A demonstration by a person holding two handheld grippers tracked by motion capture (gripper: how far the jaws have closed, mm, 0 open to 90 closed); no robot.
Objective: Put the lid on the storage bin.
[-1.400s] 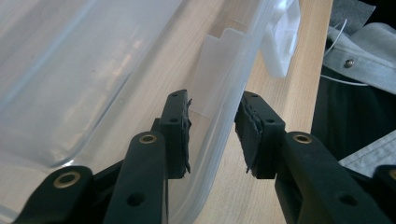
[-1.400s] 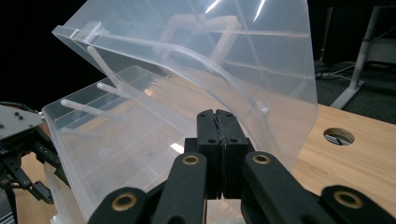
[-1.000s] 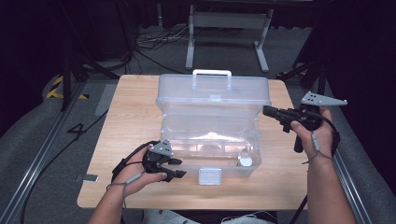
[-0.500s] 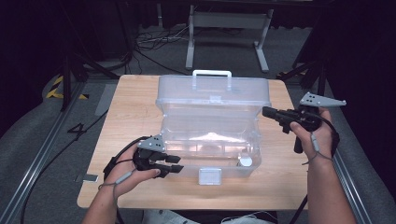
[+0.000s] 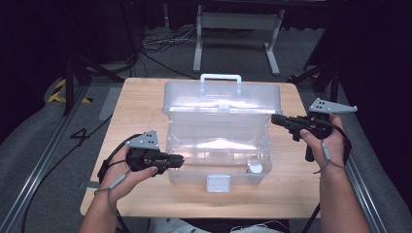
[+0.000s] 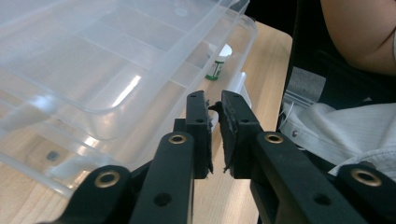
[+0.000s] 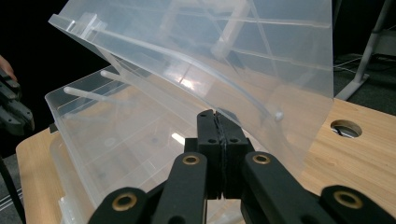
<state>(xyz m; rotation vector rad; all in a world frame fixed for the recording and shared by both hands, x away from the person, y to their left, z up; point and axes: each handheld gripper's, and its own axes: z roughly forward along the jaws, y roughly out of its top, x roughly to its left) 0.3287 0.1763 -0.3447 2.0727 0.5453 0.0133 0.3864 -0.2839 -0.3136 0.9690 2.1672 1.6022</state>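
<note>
We hold our left gripper [image 5: 176,160], its empty jaws just closing to a narrow gap, beside the clear plastic lidded box [image 5: 218,145]; our right gripper [image 5: 278,119] jaws are closed, empty, at its lid [image 5: 222,99].

A clear plastic storage box [image 5: 218,155] sat at the centre of the high view on a light wooden table [image 5: 141,104]. Its hinged clear lid [image 5: 221,99] stood raised behind the open body, with a white carry handle [image 5: 220,77] at the lid's upper edge. A small white-capped bottle [image 5: 255,168] lay inside the box, at its lower right corner. The left gripper [image 5: 179,160] was at frame lower left, just beside the box's left wall. The right gripper [image 5: 276,120] was at frame right, by the lid's right end.
</note>
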